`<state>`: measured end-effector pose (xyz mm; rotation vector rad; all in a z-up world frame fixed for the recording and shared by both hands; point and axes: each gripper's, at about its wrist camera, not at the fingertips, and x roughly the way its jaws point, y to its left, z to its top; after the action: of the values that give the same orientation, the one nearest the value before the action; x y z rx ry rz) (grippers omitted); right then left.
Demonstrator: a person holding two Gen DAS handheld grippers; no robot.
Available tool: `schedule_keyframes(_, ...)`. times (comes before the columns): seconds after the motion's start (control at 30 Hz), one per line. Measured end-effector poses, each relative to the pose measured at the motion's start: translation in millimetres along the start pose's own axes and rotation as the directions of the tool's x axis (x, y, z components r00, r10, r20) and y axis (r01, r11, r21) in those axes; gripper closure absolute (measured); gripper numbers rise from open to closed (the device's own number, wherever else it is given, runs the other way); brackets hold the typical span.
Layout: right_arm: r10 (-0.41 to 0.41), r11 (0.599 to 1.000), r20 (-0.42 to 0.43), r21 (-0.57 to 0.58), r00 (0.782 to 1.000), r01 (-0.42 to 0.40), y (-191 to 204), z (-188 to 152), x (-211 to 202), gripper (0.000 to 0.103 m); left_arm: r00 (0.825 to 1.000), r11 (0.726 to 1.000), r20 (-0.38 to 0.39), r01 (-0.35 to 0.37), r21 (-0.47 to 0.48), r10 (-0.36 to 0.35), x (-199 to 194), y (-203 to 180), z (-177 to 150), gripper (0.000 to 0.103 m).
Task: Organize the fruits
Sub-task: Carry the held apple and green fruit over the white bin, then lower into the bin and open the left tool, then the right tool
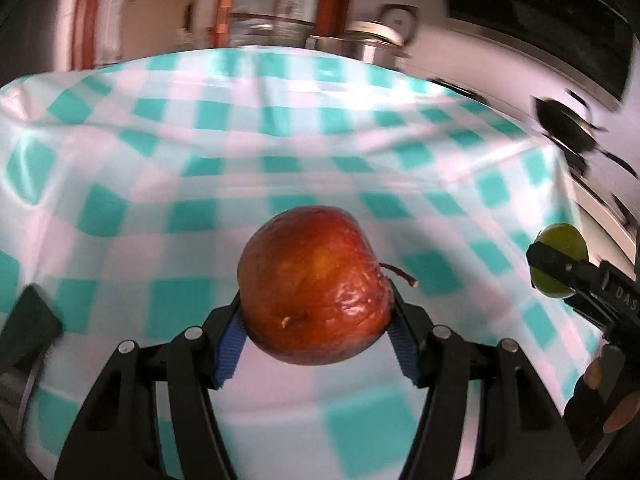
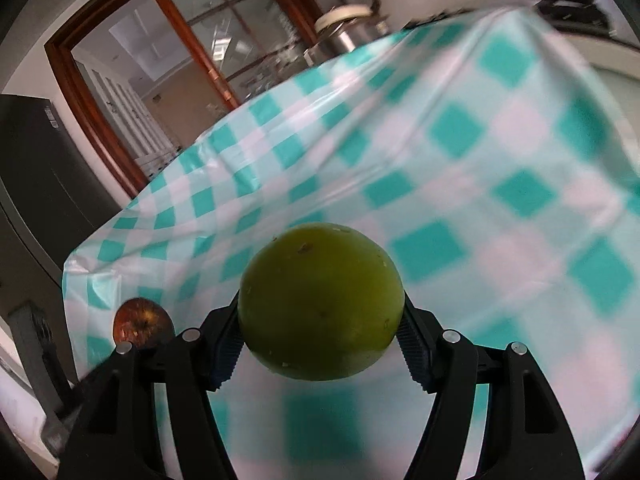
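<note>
the left gripper (image 1: 316,320) clenches a wrinkled red apple (image 1: 316,284) at frame centre while the right gripper (image 2: 320,340) clamps a green fruit (image 2: 320,300), both lifted above the checked tablecloth (image 1: 280,140), probably for carrying somewhere to sort.

We see a counter draped in a teal-and-white checked cloth (image 1: 280,152), creased and glossy, its edge falling away at the right. Beyond its far edge stands a metal pot (image 1: 360,46) with a pale lid, before a red-brown wooden door frame (image 2: 100,92) with glass panes. A dark pan (image 1: 566,126) sits off to the right, blurred.
</note>
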<state>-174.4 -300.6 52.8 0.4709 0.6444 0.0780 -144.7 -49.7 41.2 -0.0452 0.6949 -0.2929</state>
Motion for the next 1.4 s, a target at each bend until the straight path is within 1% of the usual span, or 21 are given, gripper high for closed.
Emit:
schedule_keyframes(0.1, -0.046, 0.999, 0.038, -0.004, 0.998, 0.046, -31, -14, -48, 0.037, 0.998, 0.996, -0.004, 0.058, 0.075, -0.057, -12, -40, -10, 0.04)
schedule_keyframes(0.2, -0.128, 0.992, 0.071, -0.01, 0.989, 0.129, -68, -32, -95, 0.037, 0.993, 0.983, -0.009, 0.115, 0.141, -0.115, -20, -75, -20, 0.04)
schedule_keyframes(0.3, -0.201, 0.979, 0.083, 0.028, 0.976, 0.2, -105, -47, -130, 0.037, 0.981, 0.96, -0.033, 0.192, 0.205, -0.189, -26, -112, -28, 0.04)
schedule_keyframes(0.37, -0.249, 0.968, 0.085, 0.056, 0.965, 0.245, -126, -58, -148, 0.037, 0.969, 0.937, -0.056, 0.248, 0.247, -0.242, -28, -139, -34, 0.04)
schedule_keyframes(0.47, -0.33, 0.942, 0.071, 0.094, 0.941, 0.323, -159, -78, -173, 0.037, 0.951, 0.903, -0.087, 0.308, 0.299, -0.295, -30, -171, -42, 0.04)
schedule_keyframes(0.57, -0.41, 0.909, 0.045, 0.106, 0.911, 0.404, -186, -97, -190, 0.037, 0.929, 0.856, -0.128, 0.371, 0.361, -0.348, -33, -207, -56, 0.04)
schedule_keyframes(0.67, -0.482, 0.874, 0.007, 0.084, 0.876, 0.479, -205, -114, -195, 0.037, 0.903, 0.791, -0.171, 0.427, 0.437, -0.393, -36, -242, -76, 0.04)
schedule_keyframes(0.73, -0.521, 0.851, -0.027, 0.063, 0.853, 0.521, -216, -124, -195, 0.037, 0.874, 0.727, -0.216, 0.483, 0.488, -0.436, -38, -265, -94, 0.04)
schedule_keyframes(0.77, -0.531, 0.845, -0.041, 0.057, 0.847, 0.532, -220, -127, -194, 0.037, 0.858, 0.701, -0.239, 0.51, 0.498, -0.454, -38, -273, -101, 0.04)
schedule_keyframes(0.8, -0.542, 0.837, -0.058, 0.05, 0.839, 0.544, -223, -130, -191, 0.037, 0.835, 0.662, -0.275, 0.546, 0.513, -0.476, -38, -284, -111, 0.04)
schedule_keyframes(0.87, -0.563, 0.823, -0.096, 0.032, 0.821, 0.567, -230, -138, -190, 0.037, 0.807, 0.608, -0.325, 0.587, 0.535, -0.493, -37, -299, -126, 0.04)
schedule_keyframes(0.9, -0.566, 0.82, -0.119, 0.022, 0.816, 0.572, -233, -142, -189, 0.037, 0.786, 0.575, -0.364, 0.615, 0.54, -0.5, -33, -309, -136, 0.04)
schedule_keyframes(0.97, -0.565, 0.818, -0.185, -0.003, 0.804, 0.575, -242, -155, -186, 0.037, 0.768, 0.541, -0.411, 0.639, 0.547, -0.491, -25, -322, -152, 0.04)
schedule_keyframes(1.0, -0.564, 0.818, -0.218, -0.014, 0.796, 0.575, -245, -160, -182, 0.037, 0.765, 0.53, -0.428, 0.643, 0.553, -0.482, -21, -327, -159, 0.04)
schedule_keyframes(1.03, -0.559, 0.818, -0.271, -0.029, 0.783, 0.574, -250, -169, -176, 0.037, 0.763, 0.52, -0.448, 0.646, 0.559, -0.466, -14, -333, -167, 0.04)
schedule_keyframes(1.07, -0.556, 0.819, -0.298, -0.036, 0.776, 0.573, -253, -175, -174, 0.037, 0.761, 0.515, -0.462, 0.648, 0.561, -0.455, -9, -338, -173, 0.04)
schedule_keyframes(1.17, -0.516, 0.838, -0.399, -0.05, 0.758, 0.544, -259, -194, -159, 0.037, 0.754, 0.504, -0.521, 0.655, 0.563, -0.4, 17, -354, -192, 0.04)
schedule_keyframes(1.2, -0.505, 0.843, -0.42, -0.054, 0.754, 0.535, -259, -199, -155, 0.037, 0.756, 0.5, -0.538, 0.652, 0.57, -0.372, 28, -361, -200, 0.04)
schedule_keyframes(1.27, -0.486, 0.853, -0.47, -0.07, 0.737, 0.518, -260, -210, -144, 0.037, 0.757, 0.511, -0.56, 0.647, 0.566, -0.338, 45, -368, -207, 0.04)
schedule_keyframes(1.33, -0.48, 0.855, -0.51, -0.09, 0.714, 0.511, -260, -219, -134, 0.037, 0.749, 0.535, -0.602, 0.64, 0.551, -0.276, 73, -376, -216, 0.04)
schedule_keyframes(1.4, -0.48, 0.855, -0.539, -0.111, 0.692, 0.506, -258, -226, -125, 0.037, 0.751, 0.544, -0.621, 0.625, 0.56, -0.224, 91, -384, -225, 0.04)
